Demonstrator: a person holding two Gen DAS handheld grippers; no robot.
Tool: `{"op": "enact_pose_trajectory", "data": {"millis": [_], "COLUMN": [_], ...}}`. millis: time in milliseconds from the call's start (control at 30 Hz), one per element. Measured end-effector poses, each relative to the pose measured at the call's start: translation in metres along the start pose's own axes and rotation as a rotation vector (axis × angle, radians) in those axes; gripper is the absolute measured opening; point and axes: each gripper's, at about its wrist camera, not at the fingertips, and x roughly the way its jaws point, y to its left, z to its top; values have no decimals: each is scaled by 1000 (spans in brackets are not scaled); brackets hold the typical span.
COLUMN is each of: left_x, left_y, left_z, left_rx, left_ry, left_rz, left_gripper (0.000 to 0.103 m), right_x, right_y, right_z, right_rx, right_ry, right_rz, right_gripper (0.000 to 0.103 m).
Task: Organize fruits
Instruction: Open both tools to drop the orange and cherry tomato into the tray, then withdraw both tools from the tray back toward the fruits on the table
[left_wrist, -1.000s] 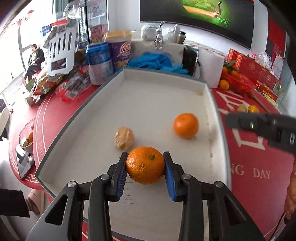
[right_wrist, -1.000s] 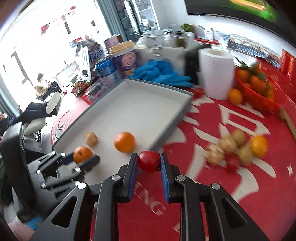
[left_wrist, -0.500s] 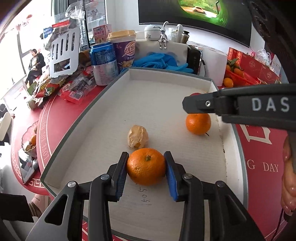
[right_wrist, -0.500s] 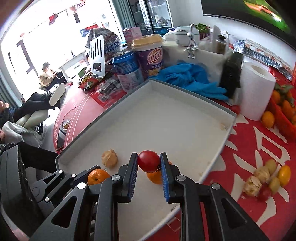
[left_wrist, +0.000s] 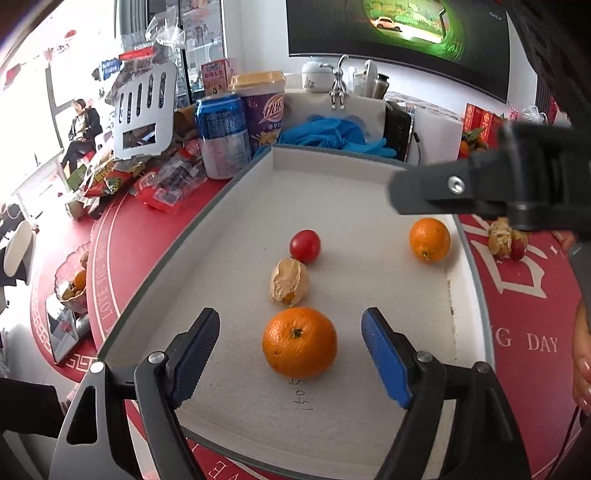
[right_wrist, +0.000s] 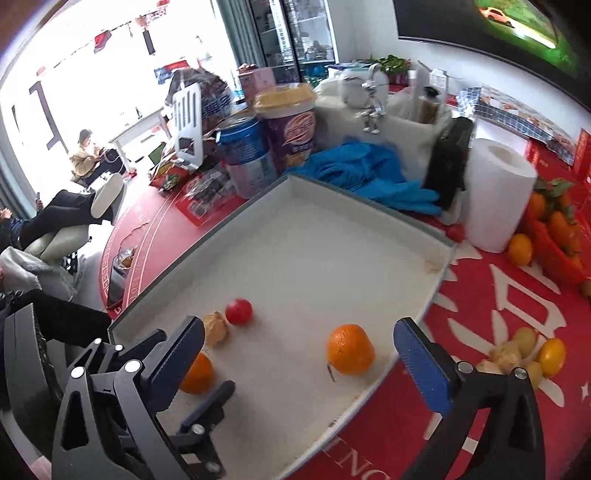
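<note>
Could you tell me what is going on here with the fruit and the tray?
A person holding two grippers is sorting fruit into a white tray. The left gripper is opening around an orange that sits on the tray floor, pads clear of it. The right gripper is opening too, with nothing between its fingers. A cherry tomato, a husked fruit and a second orange lie in the tray; more fruit waits on the red tablecloth.

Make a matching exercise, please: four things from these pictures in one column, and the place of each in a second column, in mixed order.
Things:
1. cherry tomato
2. blue gloves
3. paper roll
4. near orange

Places:
A. on the red cloth, outside the tray's far right corner
B. between the left gripper's opening jaws, untouched
C. in the tray, behind the husked fruit
D. behind the tray's far wall

Pairs: 1-C, 2-D, 3-A, 4-B
</note>
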Motion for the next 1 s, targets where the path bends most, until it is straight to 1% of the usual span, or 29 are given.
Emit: {"op": "enact_pose_trajectory", "data": {"millis": [167,300,433,500,600,633,733,867,1000], "left_x": [-12,-21,-29,-32,-37,-38,-40,-35,-21], "left_y": [-5,-13,-28,-40,-63,-71,-96,-129,-153], "left_z": [6,12,19,22,27,29,33,36,37], "left_rx": [8,30,62,83,118,124,152,201,211], "left_ry": [-21,-40,-53,-56,-41,-33,-23,-6,59], "left_rz": [-7,-23,-51,-79,-151,-189,-252,-261,-297], "left_gripper": [83,83,83,83,83,83,83,83,83], "right_x": [-11,-24,-36,-41,-49,-53,-63,-78,-89], "right_y": [-32,-59,-94,-114,-144,-154,-181,-212,-224], "right_z": [-6,-15,-28,-37,-55,-61,-81,-108,-124], "right_rx": [85,144,232,278,340,358,404,458,441], "right_ry": [3,-21,-19,-5,10,16,33,56,51], "right_rz": [-7,-72,-105,-143,-189,-211,-294,-387,-469], "right_gripper": [103,103,103,103,103,103,103,103,103]}}
